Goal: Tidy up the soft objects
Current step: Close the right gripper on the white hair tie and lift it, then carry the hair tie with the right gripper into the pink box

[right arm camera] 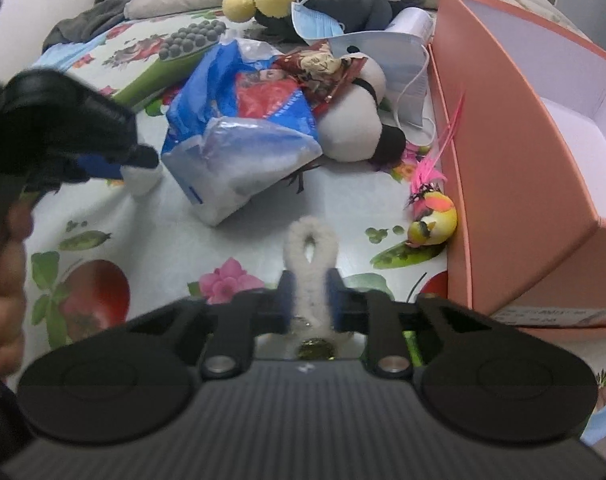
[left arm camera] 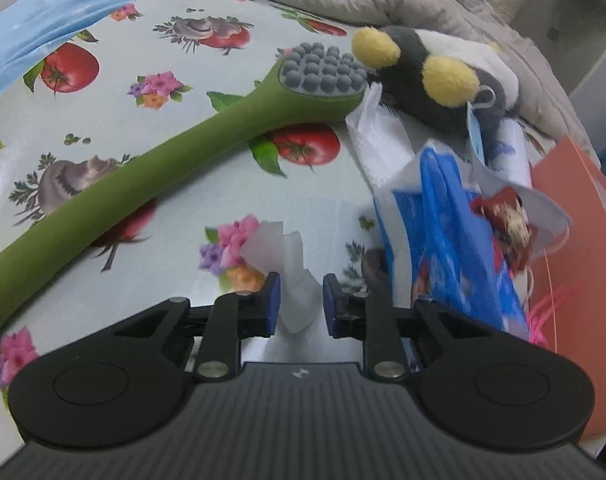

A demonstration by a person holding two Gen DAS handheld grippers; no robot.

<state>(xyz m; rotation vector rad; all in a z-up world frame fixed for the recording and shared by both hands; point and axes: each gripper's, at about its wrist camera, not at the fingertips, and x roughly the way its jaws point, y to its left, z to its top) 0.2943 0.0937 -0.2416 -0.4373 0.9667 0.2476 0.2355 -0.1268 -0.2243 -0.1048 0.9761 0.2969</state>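
The left gripper (left arm camera: 301,304) is seen with its jaws partly apart, a crumpled white tissue (left arm camera: 293,272) standing between the blue pads; contact is visible at the left pad, while a gap shows at the right one, so a firm hold cannot be confirmed. In the right wrist view this same gripper (right arm camera: 141,160) is seen at the left with a white wad at its tip. The right gripper (right arm camera: 309,300) is closed on a white fuzzy loop (right arm camera: 312,256), which sticks out forward from between the pads.

Everything lies on a bench covered with a tomato-and-flower oilcloth (left arm camera: 191,12). A green massage stick (left arm camera: 143,168) with grey knobs is laid diagonally across it. Near its head a dark plush toy (left arm camera: 435,64) with yellow pompoms is found — face masks (right arm camera: 399,60) and a blue plastic bag (right arm camera: 231,128) are piled just beside it. A pink box (right arm camera: 515,168) stands open at the right, with a small feathered toy bird (right arm camera: 433,220) just beside its wall.
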